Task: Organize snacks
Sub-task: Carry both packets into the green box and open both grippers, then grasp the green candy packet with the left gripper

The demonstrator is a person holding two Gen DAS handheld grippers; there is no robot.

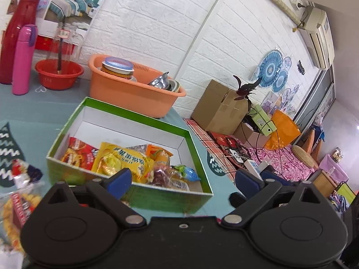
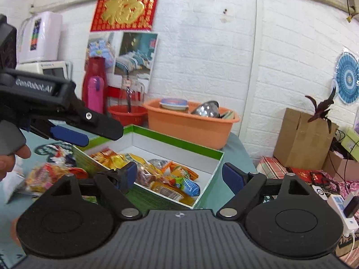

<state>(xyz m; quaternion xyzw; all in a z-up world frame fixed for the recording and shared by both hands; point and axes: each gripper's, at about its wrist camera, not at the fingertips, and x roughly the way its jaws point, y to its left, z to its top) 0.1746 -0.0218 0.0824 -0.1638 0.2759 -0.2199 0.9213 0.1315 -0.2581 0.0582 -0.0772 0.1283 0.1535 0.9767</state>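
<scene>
Snack packets [image 1: 121, 159] in green box [image 1: 193, 143]; orange basin [image 1: 134, 94] just behind.

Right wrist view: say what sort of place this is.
Most likely a lived-in room of a home, not a lab. A red-and-gold wall hanging and bedding posters cover the white brick-pattern wall, an orange basin holds kitchenware, and a cardboard box stands nearby.

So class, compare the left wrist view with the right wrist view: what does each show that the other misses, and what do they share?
Only the left wrist view shows the wall air conditioner. Only the right wrist view shows the red and gold wall banner, the white appliance and the open left gripper from the side. Both share the green snack box, the orange basin, the pink bottle and the cardboard box.
</scene>
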